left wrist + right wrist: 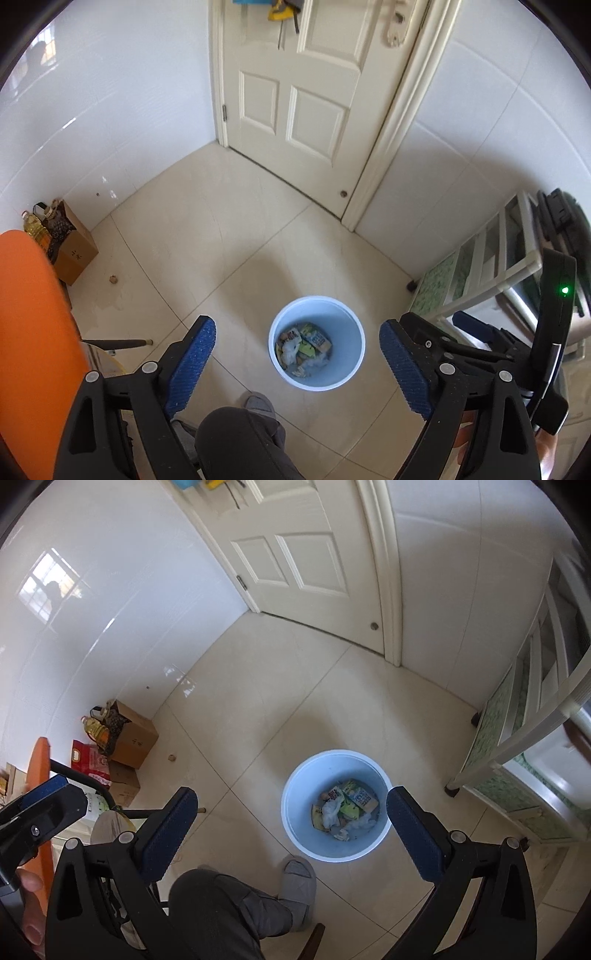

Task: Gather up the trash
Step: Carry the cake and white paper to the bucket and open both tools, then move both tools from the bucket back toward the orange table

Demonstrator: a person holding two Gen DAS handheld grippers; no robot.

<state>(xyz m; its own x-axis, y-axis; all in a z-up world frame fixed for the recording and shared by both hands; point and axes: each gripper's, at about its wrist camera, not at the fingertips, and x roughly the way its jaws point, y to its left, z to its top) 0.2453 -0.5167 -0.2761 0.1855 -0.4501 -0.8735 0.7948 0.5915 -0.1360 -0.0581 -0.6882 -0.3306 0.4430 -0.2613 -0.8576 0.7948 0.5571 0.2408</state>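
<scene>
Left wrist view looked steeply down at a cream tiled floor (229,229), where a pale blue bin (317,341) stood well out from the walls, in front of a closed cream door (295,92). The left gripper (295,354) hung above it with its blue-padded jaws spread wide and nothing between them. Trash (304,347) lay in the bottom of the bin: crumpled white paper and a few printed wrappers. From the right wrist view the right gripper (290,823) was likewise wide apart and empty, with the bin (295,812) and its trash (345,808) seen below between its fingers. A person's dark trouser leg (218,912) and grey slipper (297,882) stood just beside the bin's near side. A cardboard box (135,738) with an oil bottle (96,729) beside it sat against the white wall at the left edge of the floor. A white shelf unit (532,738) stood at the right.
</scene>
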